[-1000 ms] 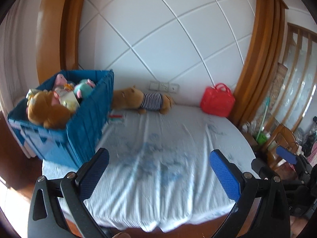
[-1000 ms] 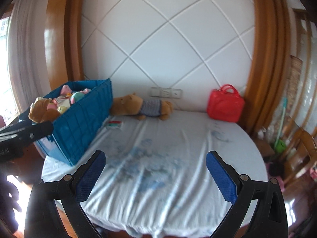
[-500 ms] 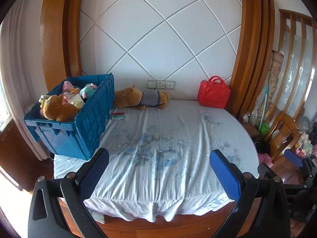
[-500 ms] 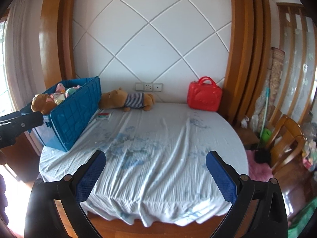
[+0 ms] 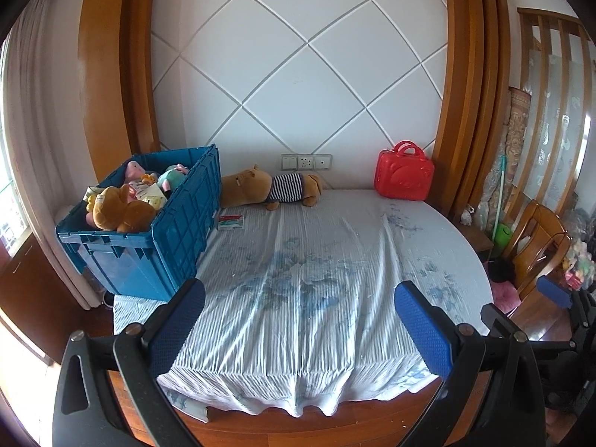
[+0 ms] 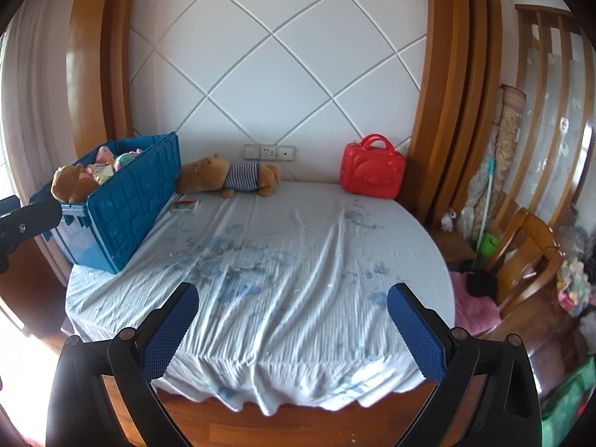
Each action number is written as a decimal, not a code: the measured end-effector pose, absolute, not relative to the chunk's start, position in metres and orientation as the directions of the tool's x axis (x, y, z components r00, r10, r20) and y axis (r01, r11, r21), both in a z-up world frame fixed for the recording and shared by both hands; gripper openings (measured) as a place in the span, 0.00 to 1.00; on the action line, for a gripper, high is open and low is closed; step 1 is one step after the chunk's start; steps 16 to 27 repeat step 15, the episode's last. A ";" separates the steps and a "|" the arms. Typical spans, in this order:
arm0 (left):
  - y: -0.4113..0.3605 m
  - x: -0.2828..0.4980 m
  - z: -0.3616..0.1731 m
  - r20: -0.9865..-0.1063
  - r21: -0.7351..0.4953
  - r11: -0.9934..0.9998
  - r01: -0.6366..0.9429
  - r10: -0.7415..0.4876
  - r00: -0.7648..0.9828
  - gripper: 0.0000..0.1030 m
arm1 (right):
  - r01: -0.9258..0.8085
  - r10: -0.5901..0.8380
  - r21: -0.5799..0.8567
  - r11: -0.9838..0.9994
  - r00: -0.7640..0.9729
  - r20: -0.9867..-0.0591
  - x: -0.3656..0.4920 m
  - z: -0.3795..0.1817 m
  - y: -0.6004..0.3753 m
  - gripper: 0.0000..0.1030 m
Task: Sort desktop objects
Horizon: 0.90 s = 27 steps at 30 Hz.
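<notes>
A brown plush animal in a striped shirt (image 5: 270,186) (image 6: 229,178) lies at the far edge of the table by the wall. Beside it stands a blue crate (image 5: 149,227) (image 6: 119,205) holding several soft toys. A small flat packet (image 5: 231,222) (image 6: 184,205) lies next to the crate. A red toy case (image 5: 405,176) (image 6: 372,173) stands at the far right. My left gripper (image 5: 298,320) and right gripper (image 6: 290,316) both hover open and empty over the table's near edge, far from all objects.
A pale blue cloth (image 5: 316,279) covers the round wooden table. Wall sockets (image 5: 306,162) sit behind the plush. Wooden chairs (image 6: 521,257) and clutter stand to the right. The other gripper shows at the right edge (image 5: 558,298) and the left edge (image 6: 26,219).
Both grippers have drawn back and risen, so the whole table and its near edge now show. Nothing on the table has moved. Both stay open.
</notes>
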<state>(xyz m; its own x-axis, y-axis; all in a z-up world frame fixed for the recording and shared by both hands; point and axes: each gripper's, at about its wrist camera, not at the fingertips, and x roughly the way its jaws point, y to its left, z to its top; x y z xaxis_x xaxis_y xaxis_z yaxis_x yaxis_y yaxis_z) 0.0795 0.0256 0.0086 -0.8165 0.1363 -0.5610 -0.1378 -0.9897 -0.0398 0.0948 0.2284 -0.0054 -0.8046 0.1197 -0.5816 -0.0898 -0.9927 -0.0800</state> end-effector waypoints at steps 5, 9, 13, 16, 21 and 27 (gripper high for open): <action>0.025 0.081 0.007 -0.560 -0.065 -0.986 -0.154 0.164 -0.812 1.00 | -0.087 0.121 -0.086 -0.992 -0.808 -0.577 0.096 -0.004 0.226 1.00; 0.024 0.081 0.004 -0.568 -0.093 -0.984 -0.153 0.178 -0.803 1.00 | -0.086 0.123 -0.091 -0.992 -0.808 -0.577 0.097 -0.004 0.226 1.00; 0.029 0.088 0.006 -0.551 -0.059 -0.986 -0.153 0.160 -0.819 1.00 | -0.086 0.124 -0.092 -0.992 -0.808 -0.576 0.099 -0.005 0.225 1.00; 0.030 0.090 0.006 -0.546 -0.040 -0.988 -0.146 0.144 -0.825 1.00 | -0.084 0.123 -0.093 -0.992 -0.808 -0.576 0.100 -0.005 0.223 1.00; 0.030 0.090 0.006 -0.546 -0.040 -0.988 -0.146 0.144 -0.825 1.00 | -0.084 0.123 -0.093 -0.992 -0.808 -0.576 0.100 -0.005 0.223 1.00; 0.030 0.090 0.006 -0.546 -0.040 -0.988 -0.146 0.144 -0.825 1.00 | -0.084 0.123 -0.093 -0.992 -0.808 -0.576 0.100 -0.005 0.223 1.00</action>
